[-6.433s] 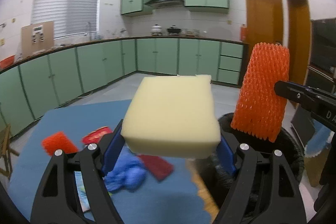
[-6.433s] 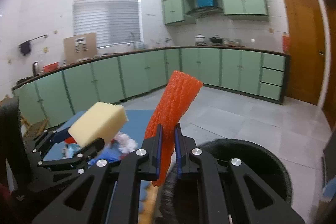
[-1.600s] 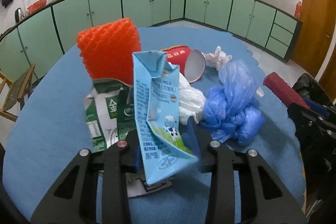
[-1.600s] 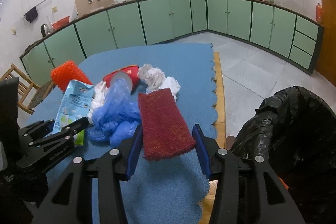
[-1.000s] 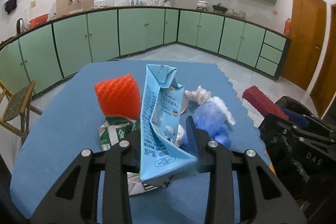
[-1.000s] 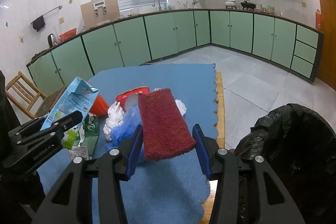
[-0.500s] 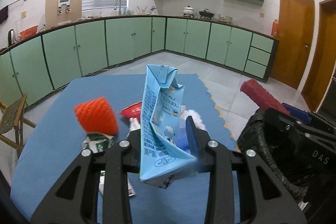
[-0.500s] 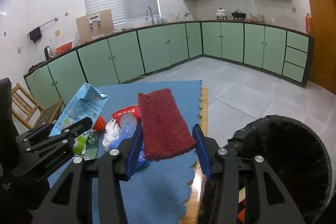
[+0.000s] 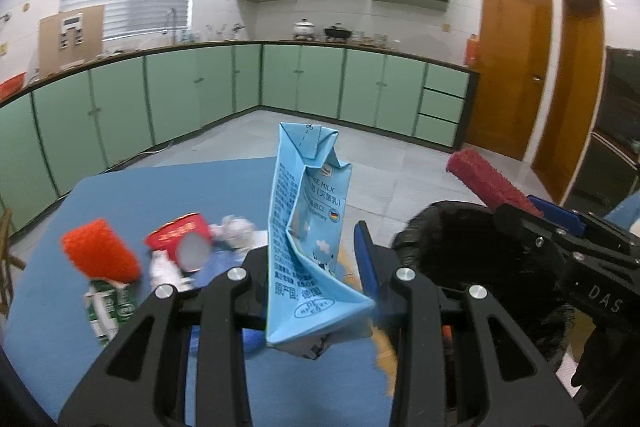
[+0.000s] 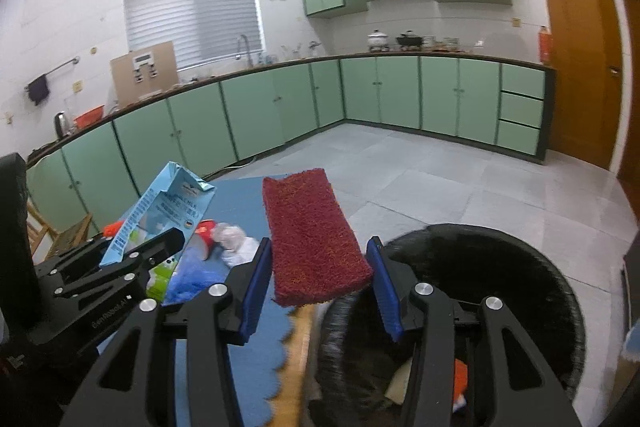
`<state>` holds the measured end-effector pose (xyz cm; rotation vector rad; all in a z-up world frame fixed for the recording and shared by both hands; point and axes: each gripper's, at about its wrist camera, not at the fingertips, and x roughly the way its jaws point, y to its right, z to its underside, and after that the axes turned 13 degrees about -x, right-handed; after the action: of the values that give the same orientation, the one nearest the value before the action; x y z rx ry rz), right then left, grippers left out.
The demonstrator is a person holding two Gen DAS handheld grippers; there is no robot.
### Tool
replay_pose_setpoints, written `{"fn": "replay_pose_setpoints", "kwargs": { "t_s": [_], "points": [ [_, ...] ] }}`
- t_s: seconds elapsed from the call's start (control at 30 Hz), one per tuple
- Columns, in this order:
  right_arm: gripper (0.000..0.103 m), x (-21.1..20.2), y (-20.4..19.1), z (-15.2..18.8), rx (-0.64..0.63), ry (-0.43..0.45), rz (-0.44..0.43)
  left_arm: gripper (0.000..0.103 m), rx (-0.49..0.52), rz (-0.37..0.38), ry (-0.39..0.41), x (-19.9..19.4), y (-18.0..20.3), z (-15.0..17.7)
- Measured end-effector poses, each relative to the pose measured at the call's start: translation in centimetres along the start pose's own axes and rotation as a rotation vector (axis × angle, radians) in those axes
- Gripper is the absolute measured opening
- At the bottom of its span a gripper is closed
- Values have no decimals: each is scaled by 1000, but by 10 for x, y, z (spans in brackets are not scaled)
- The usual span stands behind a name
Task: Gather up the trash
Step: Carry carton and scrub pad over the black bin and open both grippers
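Observation:
My left gripper (image 9: 316, 267) is shut on a crumpled light-blue milk carton (image 9: 308, 227), held upright above the blue table (image 9: 160, 187). The same carton (image 10: 160, 215) shows at the left of the right wrist view. My right gripper (image 10: 316, 287) is shut on a dark red scrubbing pad (image 10: 312, 235), which also shows as a red roll (image 9: 488, 183) at the right of the left wrist view. Both are held at the table's edge beside the black trash bag (image 10: 500, 259), whose open mouth (image 9: 452, 239) lies just right of the carton.
On the table lie an orange foam net (image 9: 100, 255), a red paper cup (image 9: 184, 239), white crumpled tissue (image 9: 236, 227), a green carton (image 9: 108, 307) and blue plastic (image 10: 192, 275). Inside the bag some orange and pale trash (image 10: 460, 375) shows. Green cabinets line the walls; grey tiled floor lies beyond.
Both grippers rose and swung right from the trash pile toward the black bag, still carrying the carton and the red pad. The bag's mouth now fills more of both views.

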<state>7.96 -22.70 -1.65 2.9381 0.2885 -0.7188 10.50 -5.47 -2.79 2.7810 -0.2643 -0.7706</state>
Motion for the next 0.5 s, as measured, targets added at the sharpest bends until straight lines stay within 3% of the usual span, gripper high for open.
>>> {"fn": "replay_pose_setpoints", "kwargs": {
  "t_s": [0.5],
  "points": [
    [47,-11,82,44,104,-77,190,32,112,176,-81,57,102,33]
  ]
}}
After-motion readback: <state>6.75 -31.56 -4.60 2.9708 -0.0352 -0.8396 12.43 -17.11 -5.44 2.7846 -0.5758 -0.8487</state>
